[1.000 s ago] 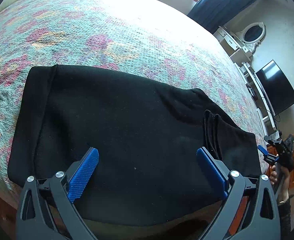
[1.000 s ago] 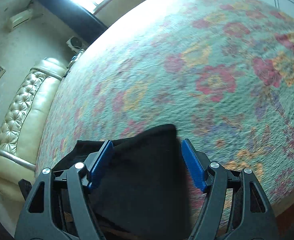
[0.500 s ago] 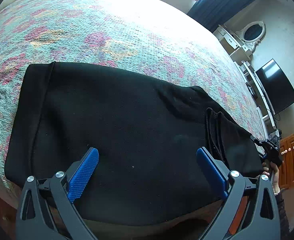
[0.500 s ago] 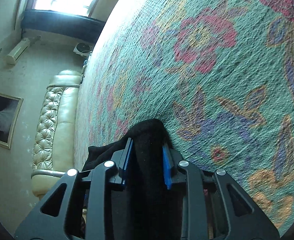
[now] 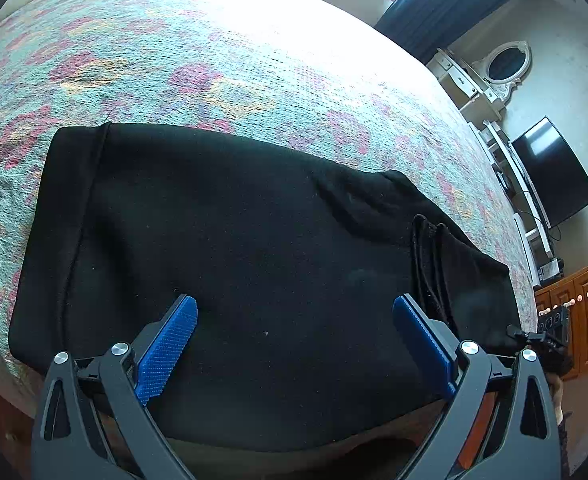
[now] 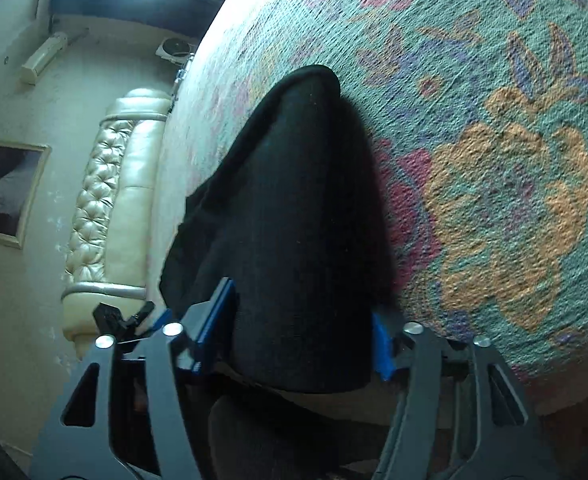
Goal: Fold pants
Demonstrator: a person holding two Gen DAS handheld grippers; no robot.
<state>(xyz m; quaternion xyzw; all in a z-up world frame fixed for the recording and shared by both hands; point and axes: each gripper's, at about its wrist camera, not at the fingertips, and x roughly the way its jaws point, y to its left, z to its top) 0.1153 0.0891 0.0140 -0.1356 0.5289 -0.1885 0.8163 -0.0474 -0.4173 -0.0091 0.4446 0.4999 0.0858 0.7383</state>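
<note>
The black pants [image 5: 233, 248] lie folded lengthwise across the near edge of the bed, waistband at the left, leg ends at the right. My left gripper [image 5: 294, 336] is open and empty, its blue pads just above the middle of the pants. My right gripper [image 6: 298, 332] is shut on the leg end of the pants [image 6: 294, 208], which bulges up between its blue pads. The right gripper also shows in the left wrist view [image 5: 542, 340] at the far right end of the pants.
The pants lie on a bed with a floral quilted cover [image 5: 253, 60]. A cream tufted headboard [image 6: 109, 208] is at the left end. A TV [image 5: 554, 172], white dresser with oval mirror [image 5: 502, 68] and wooden cabinet [image 5: 582, 312] stand beyond the bed's right end.
My right gripper has closed on the leg end of the pants and pulled it back toward the bed's edge. My left gripper has stayed open over the pants.
</note>
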